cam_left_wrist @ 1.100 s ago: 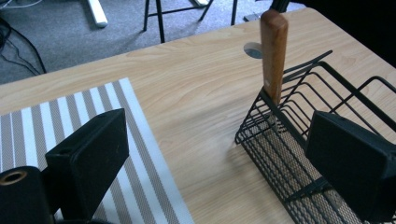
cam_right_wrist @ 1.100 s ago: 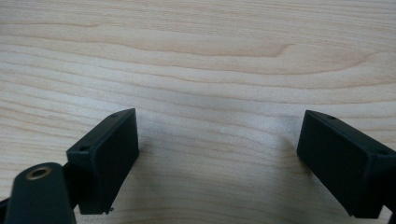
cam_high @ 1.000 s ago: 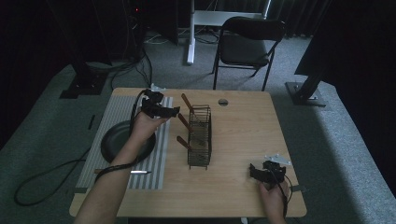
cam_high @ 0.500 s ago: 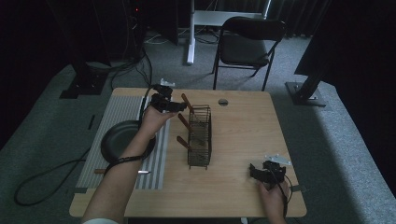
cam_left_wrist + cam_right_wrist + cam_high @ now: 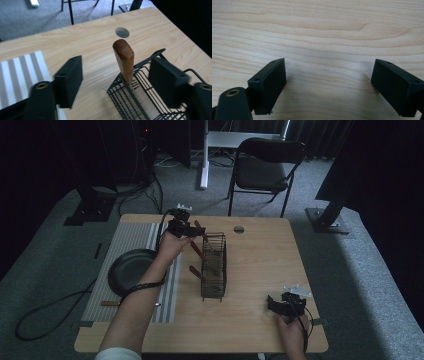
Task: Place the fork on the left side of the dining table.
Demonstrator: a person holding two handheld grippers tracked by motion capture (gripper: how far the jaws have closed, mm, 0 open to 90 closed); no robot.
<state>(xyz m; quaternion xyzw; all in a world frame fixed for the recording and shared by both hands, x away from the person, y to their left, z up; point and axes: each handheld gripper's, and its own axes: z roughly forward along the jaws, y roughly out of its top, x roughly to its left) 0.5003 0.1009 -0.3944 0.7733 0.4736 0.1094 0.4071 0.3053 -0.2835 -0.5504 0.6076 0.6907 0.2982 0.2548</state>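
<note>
While the left gripper (image 5: pixel 117 82) hangs with jaws spread wide either side of the wooden handle (image 5: pixel 123 60), gripping nothing, that handle stands upright at the far end of the wire basket (image 5: pixel 214 265), mid-table toward the far edge. Right gripper (image 5: pixel 286 306) rests near the near right corner, jaws equally wide, empty. Risk: one jaw sits over the basket rim; closing could snag wire and drag or tip the basket, a light frame by the look of it.

Dim high view, dark surroundings; brighter gripper views, softly blurred.
</note>
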